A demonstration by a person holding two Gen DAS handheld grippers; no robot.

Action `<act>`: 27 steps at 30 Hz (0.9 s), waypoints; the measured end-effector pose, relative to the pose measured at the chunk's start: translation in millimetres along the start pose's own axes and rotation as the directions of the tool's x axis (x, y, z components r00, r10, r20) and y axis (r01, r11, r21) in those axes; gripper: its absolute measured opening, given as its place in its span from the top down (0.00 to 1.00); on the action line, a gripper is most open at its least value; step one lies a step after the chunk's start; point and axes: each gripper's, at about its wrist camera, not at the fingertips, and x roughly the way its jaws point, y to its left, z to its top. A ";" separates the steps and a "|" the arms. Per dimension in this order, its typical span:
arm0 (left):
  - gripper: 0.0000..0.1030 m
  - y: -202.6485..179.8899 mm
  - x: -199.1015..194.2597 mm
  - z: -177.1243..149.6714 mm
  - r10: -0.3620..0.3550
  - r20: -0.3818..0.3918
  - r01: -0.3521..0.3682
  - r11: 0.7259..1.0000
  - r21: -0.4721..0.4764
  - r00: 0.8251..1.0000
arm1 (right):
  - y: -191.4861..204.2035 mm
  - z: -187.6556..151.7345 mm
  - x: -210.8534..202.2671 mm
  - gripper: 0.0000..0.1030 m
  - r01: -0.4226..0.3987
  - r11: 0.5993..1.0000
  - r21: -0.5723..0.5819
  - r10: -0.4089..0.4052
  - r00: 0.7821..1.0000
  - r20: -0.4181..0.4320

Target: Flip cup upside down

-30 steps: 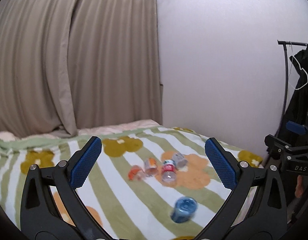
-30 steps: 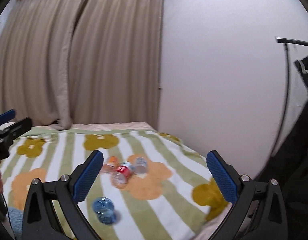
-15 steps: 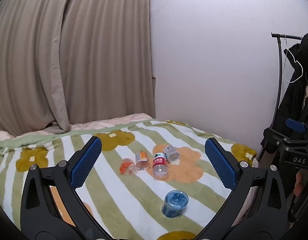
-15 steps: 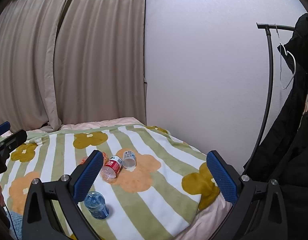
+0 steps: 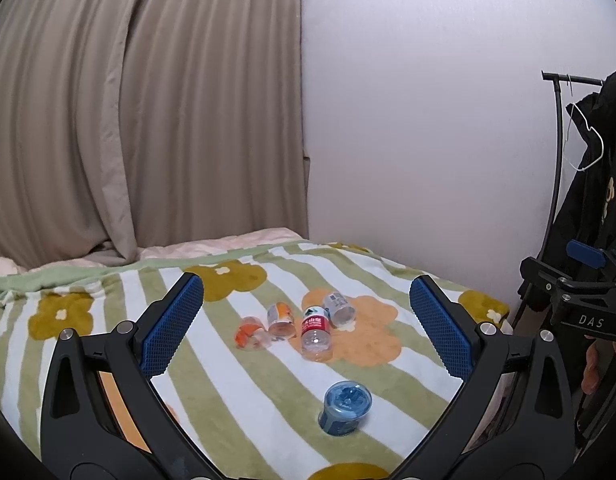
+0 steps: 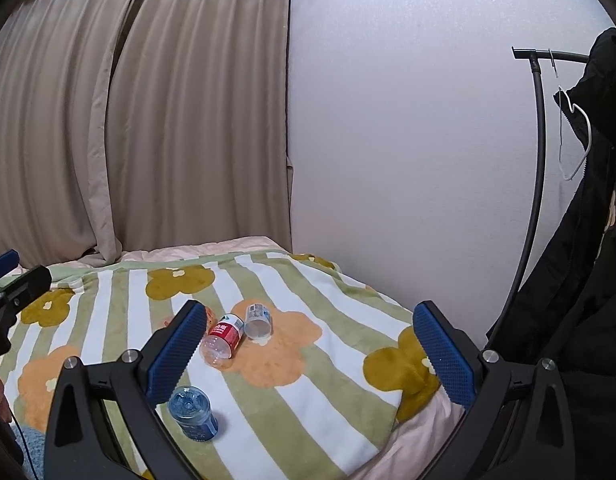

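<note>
Striped blanket (image 5: 235,392) bears translucent blue cup (image 5: 345,407), base up.

- In my right view, the left finger (image 6: 175,354) of my right tool (image 6: 308,354) covers most of the orange cup (image 6: 209,317).
- My left tool (image 6: 11,284) is cut off by the left edge there. I cannot tell how far it gapes.
- The words on the red bottle (image 5: 316,330) are too small to read.
- The coat (image 5: 600,184) is cut off at the right edge.
- The blanket (image 5: 227,368) runs under my tool and off the bottom.
</note>
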 end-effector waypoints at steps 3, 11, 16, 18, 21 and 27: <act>0.00 -0.4 1.0 -0.8 0.001 0.000 -0.001 1.000 -0.001 1.000 | 0.2 0.3 0.0 0.00 0.001 1.000 -0.001 -0.001 1.000 0.001; 0.00 0.1 1.3 -0.7 0.002 -0.001 -0.002 1.000 -0.002 1.000 | 0.0 0.2 0.1 0.00 -0.002 1.000 0.004 0.002 1.000 0.001; 0.00 0.0 -1.0 0.2 0.011 0.001 -0.011 1.000 -0.002 1.000 | 3.3 0.4 -0.9 0.00 -0.001 1.000 0.001 0.001 1.000 0.003; 0.00 -0.8 -1.4 0.5 0.012 0.003 -0.012 1.000 -0.001 1.000 | 2.5 0.6 -0.4 0.00 -0.001 1.000 0.004 0.001 1.000 0.001; 0.00 -0.9 -2.1 0.6 0.011 0.006 -0.011 1.000 0.000 1.000 | 2.4 0.5 -0.6 0.00 -0.002 1.000 0.005 0.002 1.000 0.000; 0.00 0.6 0.0 0.3 0.004 -0.002 -0.004 1.000 0.000 1.000 | 5.2 0.1 -0.2 0.00 -0.006 1.000 0.006 0.006 1.000 -0.003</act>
